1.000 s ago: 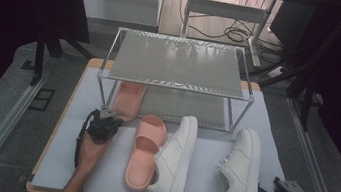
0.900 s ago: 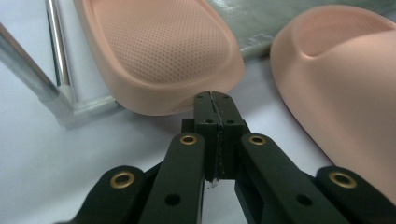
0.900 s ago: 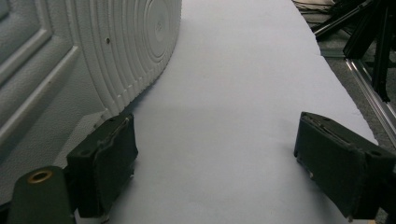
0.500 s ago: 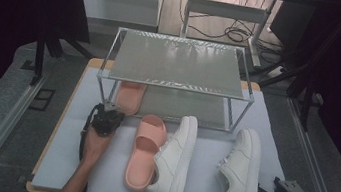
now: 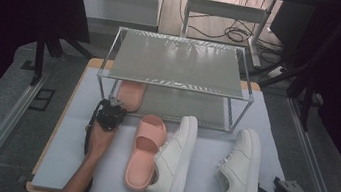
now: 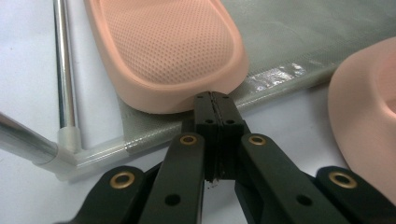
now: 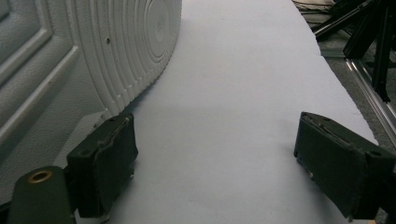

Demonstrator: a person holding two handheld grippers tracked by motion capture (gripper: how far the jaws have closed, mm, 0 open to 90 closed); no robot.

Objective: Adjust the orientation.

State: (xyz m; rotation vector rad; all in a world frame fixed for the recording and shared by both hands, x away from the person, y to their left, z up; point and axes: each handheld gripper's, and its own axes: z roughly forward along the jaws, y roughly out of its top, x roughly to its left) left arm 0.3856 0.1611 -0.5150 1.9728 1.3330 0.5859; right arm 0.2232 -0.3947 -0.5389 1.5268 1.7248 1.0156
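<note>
Beside slide (image 5: pixel 146 150): sneaker (image 5: pixel 174 158) (rack (image 5: pixel 178 68) behind)

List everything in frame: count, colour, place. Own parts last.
shoe rack: 1, metal frame with grey shelves, far middle of the table
slipper on the rack: 1, pink, left end of the lower shelf, heel edge toward the person
slipper on the table: 1, pink, in front of the rack, left of the white shoes
left sneaker: 1, white, beside that slipper
right sneaker: 1, white, lying on its side at the right, sole toward the right gripper
table: 1, white top with wooden edge
cables: several, dark, on the floor behind
left gripper: 1, black, jaws closed, tips at the rack slipper's heel edge
right gripper: 1, black, jaws wide apart, near right table corner
forearm: 1, bare, behind the left gripper
</note>
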